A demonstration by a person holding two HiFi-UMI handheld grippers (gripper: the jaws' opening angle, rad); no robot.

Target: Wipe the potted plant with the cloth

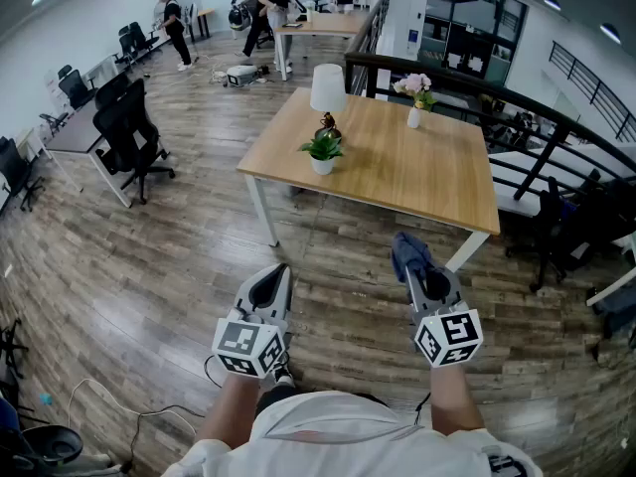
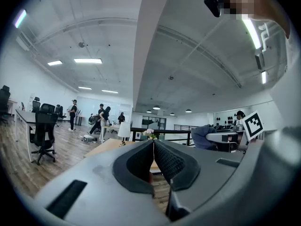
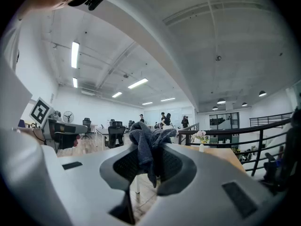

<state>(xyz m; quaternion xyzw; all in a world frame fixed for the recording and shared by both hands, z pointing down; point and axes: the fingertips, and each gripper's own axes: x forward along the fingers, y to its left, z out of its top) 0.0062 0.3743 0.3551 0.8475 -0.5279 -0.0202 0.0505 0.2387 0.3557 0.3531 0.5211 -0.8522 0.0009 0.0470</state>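
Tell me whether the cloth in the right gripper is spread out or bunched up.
Bunched up: the dark cloth sits crumpled in a wad, pinched between the right gripper's fingers, folds sticking out above.

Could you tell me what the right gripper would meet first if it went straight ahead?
The right gripper, shut on the cloth, would likely meet the near edge of the wooden table first, though it may pass just above it.
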